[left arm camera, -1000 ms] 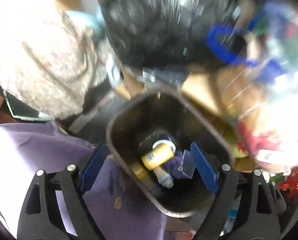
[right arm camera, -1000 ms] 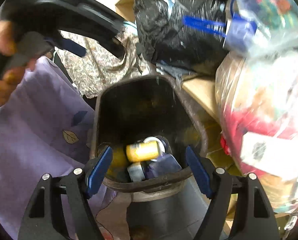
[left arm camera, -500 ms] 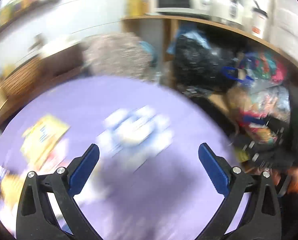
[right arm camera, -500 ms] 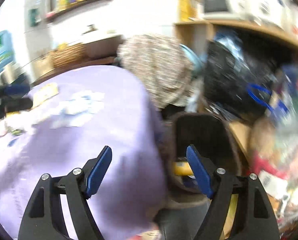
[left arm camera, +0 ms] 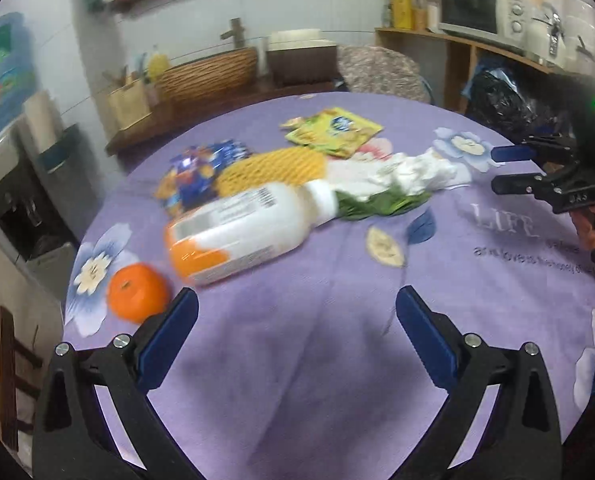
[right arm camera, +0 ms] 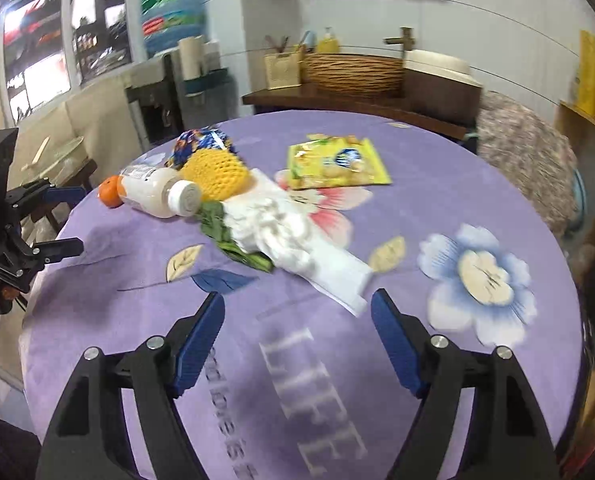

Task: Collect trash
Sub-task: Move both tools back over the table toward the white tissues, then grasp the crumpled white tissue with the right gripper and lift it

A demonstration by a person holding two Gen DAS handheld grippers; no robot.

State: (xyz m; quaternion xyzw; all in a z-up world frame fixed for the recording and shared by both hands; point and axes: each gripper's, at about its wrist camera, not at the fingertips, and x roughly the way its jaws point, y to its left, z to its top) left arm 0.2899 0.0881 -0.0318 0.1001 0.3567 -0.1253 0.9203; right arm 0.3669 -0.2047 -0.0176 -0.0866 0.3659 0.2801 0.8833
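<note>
Trash lies on the round purple tablecloth [left arm camera: 337, 340]: a white bottle with orange label [left arm camera: 241, 232] on its side, a yellow foam net [left arm camera: 273, 168], a blue snack bag [left arm camera: 193, 172], a yellow wrapper [left arm camera: 333, 130], crumpled white tissue [left arm camera: 409, 168] over green leaves [left arm camera: 377, 204]. An orange [left arm camera: 137, 292] sits beside the bottle. My left gripper [left arm camera: 297, 316] is open and empty, just short of the bottle. My right gripper [right arm camera: 297, 312] is open and empty, just short of the tissue [right arm camera: 285, 232]; the bottle [right arm camera: 157, 196] lies further left.
The right gripper shows at the table's right edge in the left wrist view [left arm camera: 557, 172]; the left gripper shows at the left edge in the right wrist view [right arm camera: 25, 232]. Behind the table are a wicker basket [left arm camera: 209, 72], a water dispenser [right arm camera: 173, 12] and shelves with black bags [left arm camera: 501, 100].
Both grippers have swung away from the black trash bin with cans in it and now face the tabletop. Both stay open and empty.
</note>
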